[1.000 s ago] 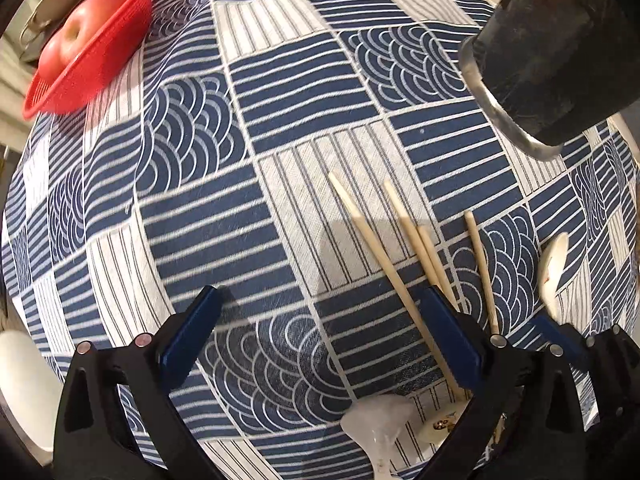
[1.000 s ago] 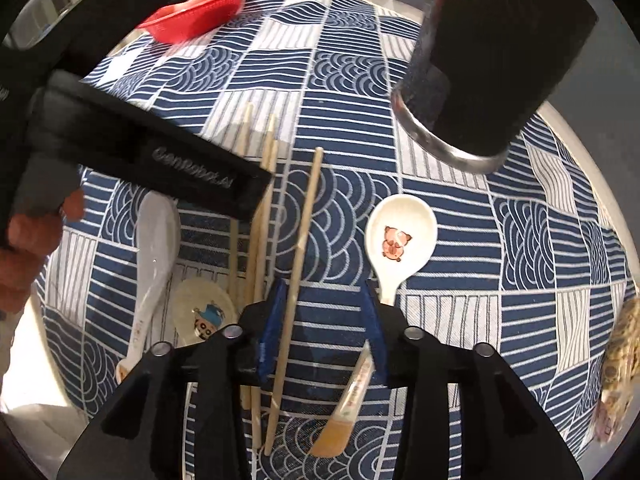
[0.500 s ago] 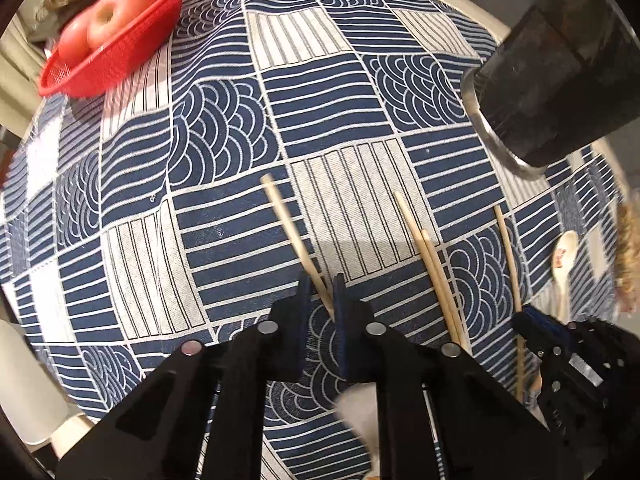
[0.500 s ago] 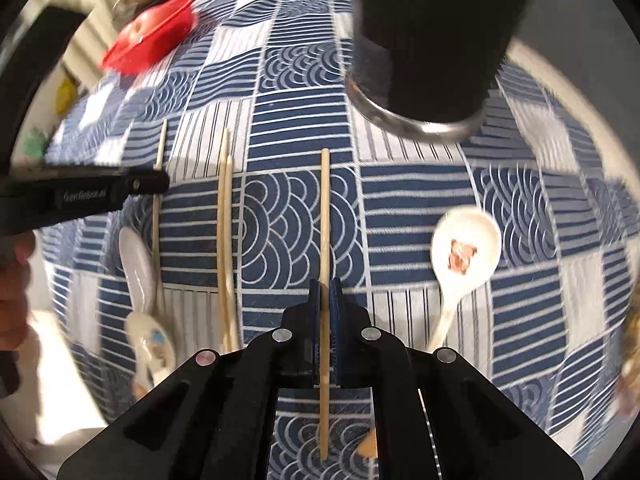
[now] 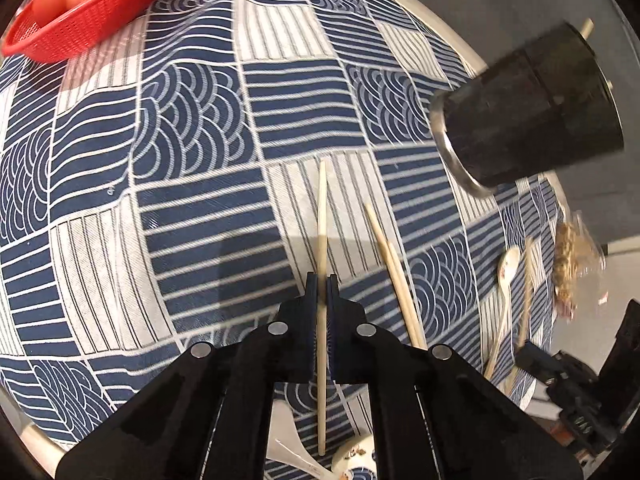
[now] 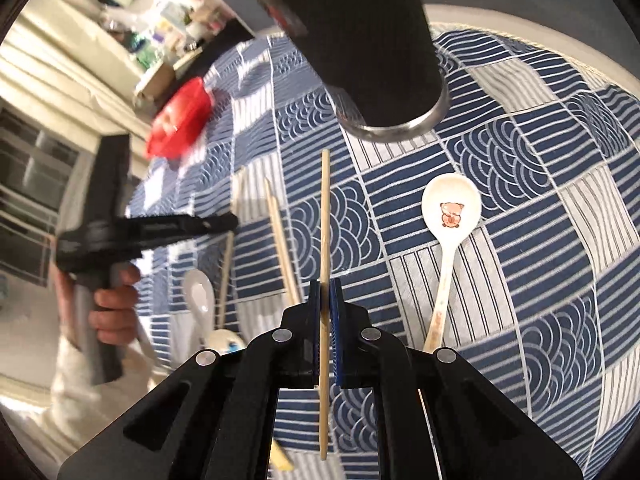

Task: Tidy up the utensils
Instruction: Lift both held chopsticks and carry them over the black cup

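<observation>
My left gripper [image 5: 322,280] is shut on a wooden chopstick [image 5: 322,216] and holds it above the blue patterned tablecloth [image 5: 200,200]. My right gripper [image 6: 326,286] is shut on another chopstick [image 6: 325,208], also lifted. A black utensil holder [image 5: 532,108] with a steel rim stands at the right; it shows in the right wrist view [image 6: 360,40] just ahead. Two chopsticks [image 5: 394,268] lie together on the cloth. A white spoon with a bear print [image 6: 450,216] lies to the right of my right gripper.
A red basket with apples [image 5: 84,12] sits at the far left. More white spoons [image 6: 200,292] lie near the front edge. A snack bag [image 5: 568,256] lies at the right table edge. The left gripper [image 6: 148,228] shows in the right wrist view.
Both grippers closed on a chopstick each and lifted them off the cloth. The right gripper has turned toward the black holder.
</observation>
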Available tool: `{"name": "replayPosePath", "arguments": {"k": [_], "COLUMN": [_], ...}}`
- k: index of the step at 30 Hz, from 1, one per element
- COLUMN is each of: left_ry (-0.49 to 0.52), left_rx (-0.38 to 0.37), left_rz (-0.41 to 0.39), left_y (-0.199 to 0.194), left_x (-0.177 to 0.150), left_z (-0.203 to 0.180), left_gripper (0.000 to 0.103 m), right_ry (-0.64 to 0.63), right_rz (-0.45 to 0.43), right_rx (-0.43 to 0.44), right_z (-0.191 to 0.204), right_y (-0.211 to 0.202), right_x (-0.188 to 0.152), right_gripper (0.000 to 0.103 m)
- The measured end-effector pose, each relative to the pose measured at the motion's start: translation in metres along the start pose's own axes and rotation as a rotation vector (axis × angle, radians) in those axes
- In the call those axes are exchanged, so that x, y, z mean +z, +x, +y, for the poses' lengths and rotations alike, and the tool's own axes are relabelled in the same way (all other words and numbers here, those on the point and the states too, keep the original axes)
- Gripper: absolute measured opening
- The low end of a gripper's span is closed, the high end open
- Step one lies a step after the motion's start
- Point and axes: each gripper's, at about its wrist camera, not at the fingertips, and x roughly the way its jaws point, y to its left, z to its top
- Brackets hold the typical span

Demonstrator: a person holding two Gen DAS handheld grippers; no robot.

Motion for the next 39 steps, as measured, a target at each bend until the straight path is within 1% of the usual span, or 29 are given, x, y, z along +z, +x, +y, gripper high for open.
{"name": "replayPosePath", "arguments": {"k": [1, 2, 3, 7, 9, 14, 17, 21, 24, 30, 35, 39], "left_ry": [0.014, 0.026, 0.040, 0.071, 0.090, 0.139, 0.161, 0.194, 0.227, 0.286, 0.371, 0.438], "left_rx": [0.004, 0.015, 0.024, 0.017, 0.025, 0.037, 0.028, -0.005, -0.027, -0.042, -0.057, -0.080], "left_rz": [0.006, 0.013, 0.016, 0.025, 0.015, -0.023, -0.051, -0.097, -0.123, -0.125, -0.102, -0.117], "left_y": [0.000, -0.004, -0.005, -0.011, -0.016, -0.043, -0.057, -0.072, -0.083, -0.100, -0.112, -0.131], "left_x": [-0.003, 0.002, -0.001, -0.010, -0.010, -0.017, -0.018, -0.014, -0.007, 0.015, 0.042, 0.067], "left_z": [-0.001, -0.014, -0.015, -0.025, -0.027, -0.030, -0.032, -0.041, -0.051, -0.067, -0.084, -0.094], "left_gripper": [0.005, 0.005, 0.005, 0.005, 0.005, 0.005, 0.005, 0.005, 0.005, 0.005, 0.005, 0.005], "right_ry": [0.013, 0.023, 0.041, 0.097, 0.110, 0.107, 0.102, 0.101, 0.094, 0.092, 0.131, 0.158], "right_rz": [-0.015, -0.025, -0.036, -0.074, -0.092, -0.154, -0.195, -0.248, -0.286, -0.364, -0.436, -0.480], "right_rx": [0.005, 0.011, 0.027, 0.076, 0.096, 0.094, 0.090, 0.083, 0.072, 0.035, 0.003, -0.025], "right_z": [0.001, 0.001, 0.001, -0.002, -0.002, 0.010, 0.015, 0.021, 0.025, 0.034, 0.039, 0.046], "right_y": [-0.005, -0.010, -0.014, -0.026, -0.032, -0.047, -0.057, -0.074, -0.088, -0.121, -0.141, -0.151], "right_x": [-0.002, -0.004, -0.007, -0.016, -0.020, -0.031, -0.037, -0.037, -0.033, -0.015, 0.007, 0.025], "right_gripper": [0.005, 0.005, 0.005, 0.005, 0.005, 0.005, 0.005, 0.005, 0.005, 0.005, 0.005, 0.005]}}
